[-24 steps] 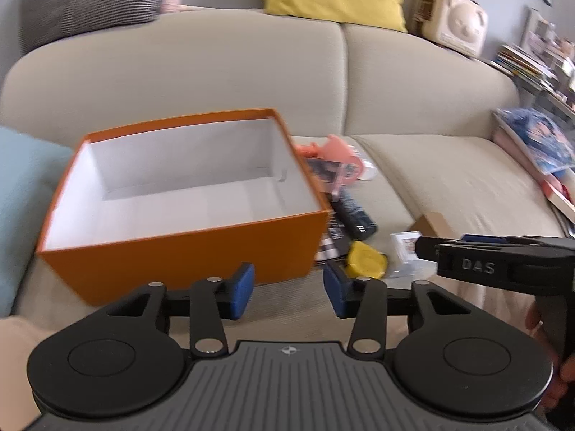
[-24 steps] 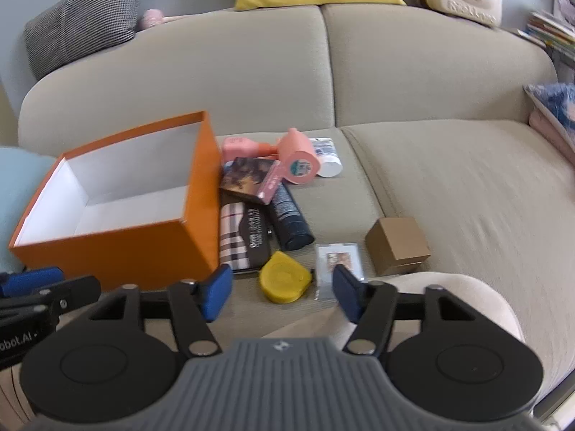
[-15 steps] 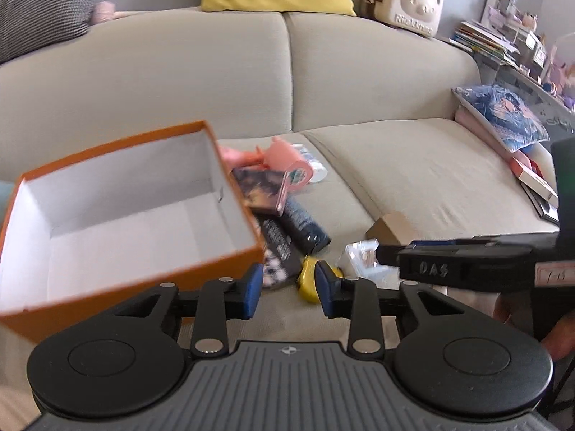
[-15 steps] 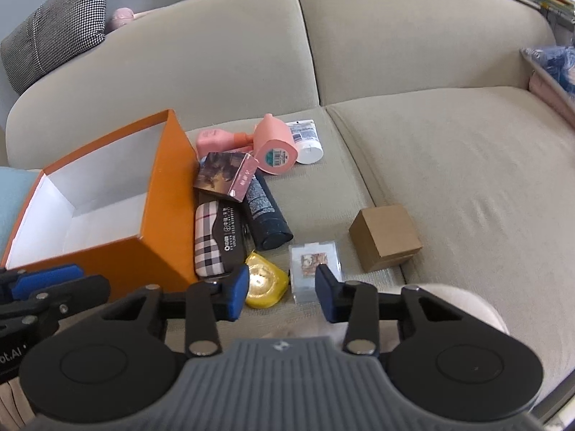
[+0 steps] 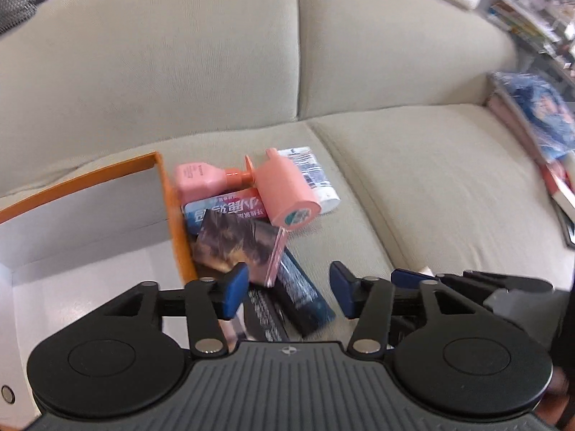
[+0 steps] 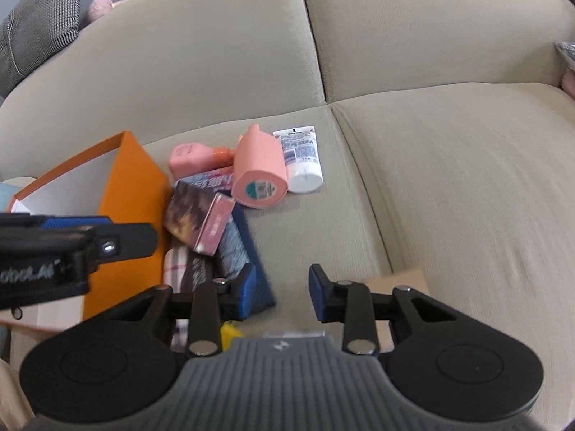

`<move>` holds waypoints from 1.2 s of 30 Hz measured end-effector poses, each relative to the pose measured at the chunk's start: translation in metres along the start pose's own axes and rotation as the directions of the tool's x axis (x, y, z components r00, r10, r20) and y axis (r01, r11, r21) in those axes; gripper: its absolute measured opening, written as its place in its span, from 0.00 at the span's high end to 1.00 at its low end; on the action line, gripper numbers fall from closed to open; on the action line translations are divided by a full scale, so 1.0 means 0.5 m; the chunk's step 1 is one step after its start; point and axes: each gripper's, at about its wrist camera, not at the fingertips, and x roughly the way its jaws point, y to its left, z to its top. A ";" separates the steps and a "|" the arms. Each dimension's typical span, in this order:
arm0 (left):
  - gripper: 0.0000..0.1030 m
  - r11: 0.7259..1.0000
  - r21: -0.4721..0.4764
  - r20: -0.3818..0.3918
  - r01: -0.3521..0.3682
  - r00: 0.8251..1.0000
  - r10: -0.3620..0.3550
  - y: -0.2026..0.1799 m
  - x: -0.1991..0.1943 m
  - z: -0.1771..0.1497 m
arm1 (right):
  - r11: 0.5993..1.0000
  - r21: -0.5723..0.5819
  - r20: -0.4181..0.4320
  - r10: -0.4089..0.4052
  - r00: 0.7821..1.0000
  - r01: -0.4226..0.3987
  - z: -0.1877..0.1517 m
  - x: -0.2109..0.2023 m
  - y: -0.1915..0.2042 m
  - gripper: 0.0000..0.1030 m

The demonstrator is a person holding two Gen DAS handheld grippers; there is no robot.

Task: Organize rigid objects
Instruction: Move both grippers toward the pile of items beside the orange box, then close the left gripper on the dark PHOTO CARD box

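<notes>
Both fingers [image 5: 287, 289] [image 6: 282, 292] apart, empty, over beige sofa [image 6: 449, 179] w/ clutter.

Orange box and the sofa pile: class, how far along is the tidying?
Done: nothing visible; what shows of the orange box is bare. In hand: nothing; left claw and right claw are open above the pile. Left: pink bottle, white tube, the rest.

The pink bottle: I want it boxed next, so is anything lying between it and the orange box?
Nothing stands between them. The pink bottle lies on top of the pile, resting on the blue-and-pink carton, right beside the orange box. Both grippers, left and right, are open and empty.
</notes>
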 end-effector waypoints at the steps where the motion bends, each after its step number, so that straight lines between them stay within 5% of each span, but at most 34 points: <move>1: 0.37 1.000 -0.012 -0.028 -0.025 0.999 0.025 -0.002 0.022 0.016 | 1.000 0.001 -0.008 0.002 1.000 -0.002 0.012 0.017 -0.003 0.68; 6: 0.33 0.994 -0.044 -0.152 -0.103 0.984 0.095 -0.002 0.109 0.066 | 0.999 0.008 -0.045 0.042 0.998 -0.042 0.053 0.086 -0.010 0.68; 14: 0.32 0.977 0.036 -0.231 -0.211 0.949 0.214 -0.025 0.194 0.078 | 0.996 0.029 -0.093 0.082 0.992 -0.079 0.074 0.150 -0.037 0.68; 17: 0.43 0.973 0.051 -0.260 -0.226 0.937 0.232 -0.020 0.213 0.071 | 0.995 0.028 -0.105 0.101 0.989 -0.098 0.065 0.153 -0.041 0.67; 23: 0.66 0.977 0.084 -0.210 -0.198 0.955 0.211 -0.034 0.189 0.061 | 0.994 0.040 -0.110 0.107 0.988 -0.103 0.055 0.151 -0.052 0.67; 27: 0.98 0.985 0.078 -0.179 -0.154 0.970 0.166 -0.039 0.157 0.060 | 0.996 0.037 -0.100 0.090 0.991 -0.087 0.055 0.142 -0.059 0.67; 33: 1.00 0.987 0.070 -0.151 -0.143 0.977 0.152 -0.034 0.123 0.049 | 0.991 0.073 -0.088 0.118 0.989 -0.112 0.057 0.127 -0.078 0.66; 36: 0.93 0.987 0.069 -0.145 -0.148 0.977 0.157 -0.026 0.104 0.055 | 0.985 0.070 -0.084 0.163 0.983 -0.157 0.072 0.122 -0.069 0.66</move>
